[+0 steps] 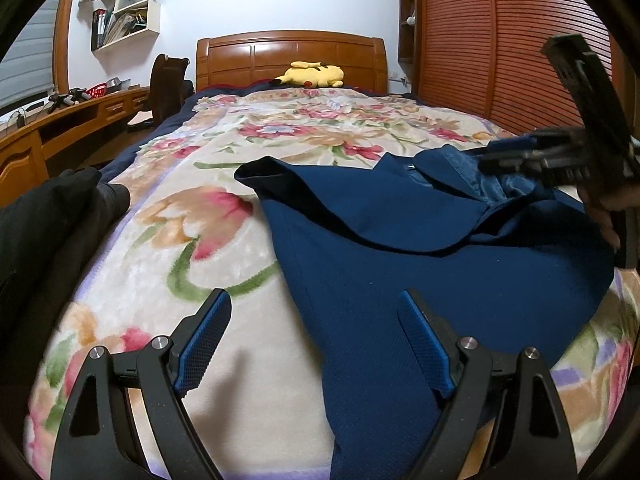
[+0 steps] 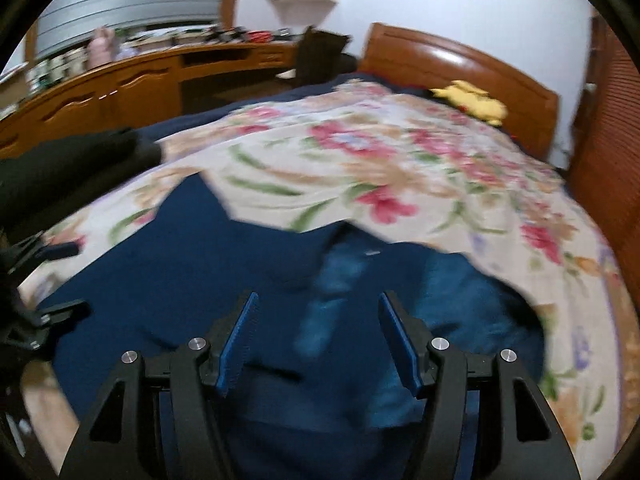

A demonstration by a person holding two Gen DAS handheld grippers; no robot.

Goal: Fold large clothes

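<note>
From the left wrist view, the left tool (image 1: 316, 340) hangs released with its blue-padded fingers spread wide, nothing between them, over the near edge of a dark navy blue jacket (image 1: 420, 248). The jacket lies on a cream plush blanket with a pink and green flower print (image 1: 208, 216) covering the bed, one sleeve folded across its body. A black garment (image 1: 52, 216) is heaped at the left edge of the bed, a yellow plush toy (image 1: 310, 75) rests by the brown wooden headboard (image 1: 292, 54), and a brown wooden worktop (image 1: 60, 124) runs along the left wall. The right tool (image 1: 516, 164) appears blurred at the jacket's collar. From the right wrist view, motion-blurred, the right tool (image 2: 318, 344) is released, its fingers apart over the jacket (image 2: 168, 264) and gripping nothing, with the left tool (image 2: 48, 280) at the left edge.
</note>
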